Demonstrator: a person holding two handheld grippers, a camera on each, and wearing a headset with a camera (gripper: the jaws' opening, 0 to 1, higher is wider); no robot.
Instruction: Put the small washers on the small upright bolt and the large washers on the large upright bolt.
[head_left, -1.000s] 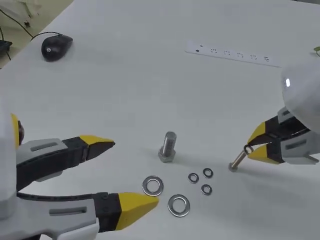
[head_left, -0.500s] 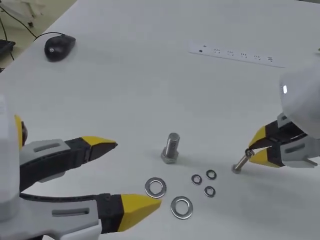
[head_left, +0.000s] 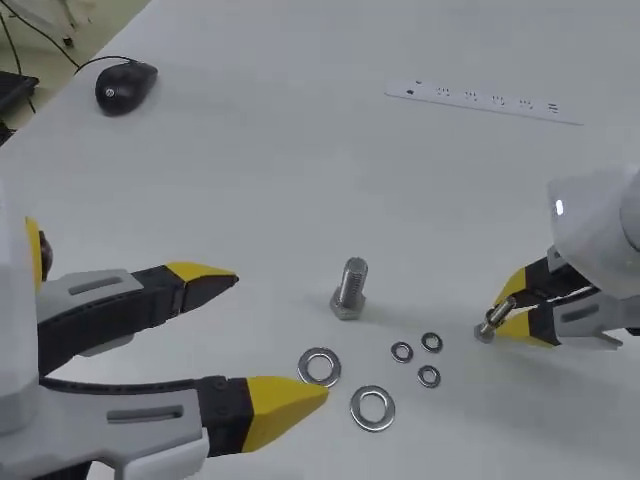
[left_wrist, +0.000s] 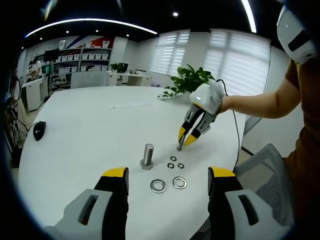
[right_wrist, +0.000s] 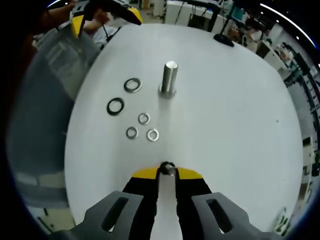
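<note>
The large bolt (head_left: 349, 288) stands upright on its head on the white table (head_left: 300, 180). In front of it lie two large washers (head_left: 319, 367) (head_left: 372, 408), and to their right three small washers (head_left: 402, 352) lie close together. My right gripper (head_left: 512, 312) is shut on the small bolt (head_left: 492, 320), which tilts with its head on the table. In the right gripper view the small bolt (right_wrist: 167, 168) sits between the yellow tips, with the large bolt (right_wrist: 169, 77) beyond it. My left gripper (head_left: 262, 338) hangs open, holding nothing, near the large washers (left_wrist: 158, 186).
A black mouse (head_left: 125, 85) lies at the far left and a white power strip (head_left: 483, 102) at the far right. In the left gripper view a grey chair (left_wrist: 272, 180) stands by the table's near edge, and a potted plant (left_wrist: 189, 82) at the far edge.
The small bolt in my right gripper now stands steeper than before. The head camera has shifted a little. The left gripper, the washers and the large bolt keep their places.
</note>
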